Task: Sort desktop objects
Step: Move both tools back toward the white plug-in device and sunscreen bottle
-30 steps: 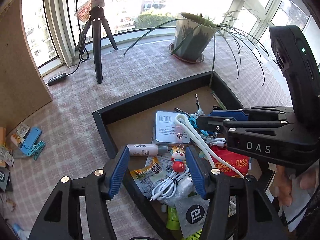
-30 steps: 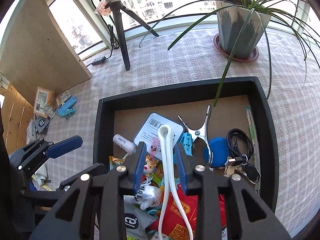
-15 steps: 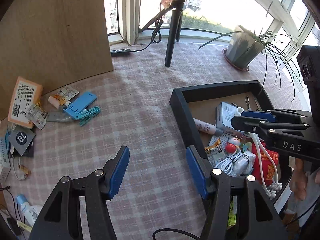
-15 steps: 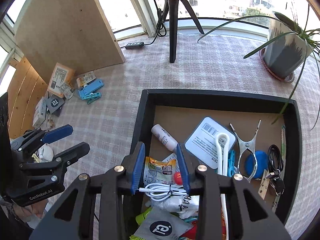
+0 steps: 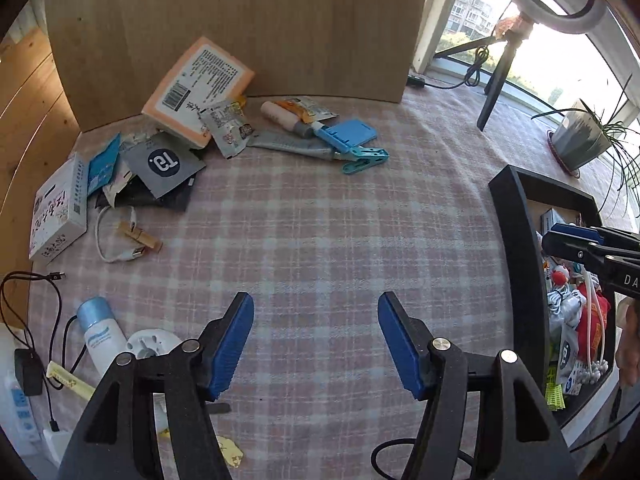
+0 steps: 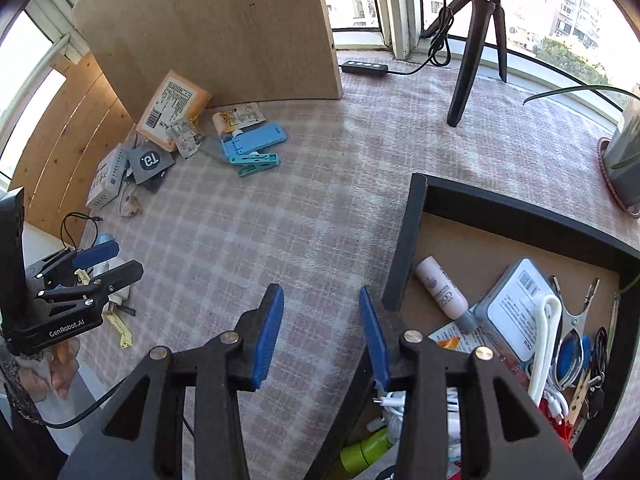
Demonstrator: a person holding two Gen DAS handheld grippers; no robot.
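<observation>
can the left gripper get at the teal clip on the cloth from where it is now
Probably yes. The left gripper is empty, its jaws opening, and only bare checked cloth lies between it and the teal clip. The clip lies at the near edge of the pile beside the blue stand, so nothing covers it.

Wide open stretch of checkered desk (image 5: 320,240) in the middle, nothing on it. Far side is blocked by the wooden board (image 5: 240,20) with a clutter pile (image 5: 192,136) at its foot; the black tray wall (image 6: 404,248) fences the right, tripod (image 6: 472,52) behind.
</observation>
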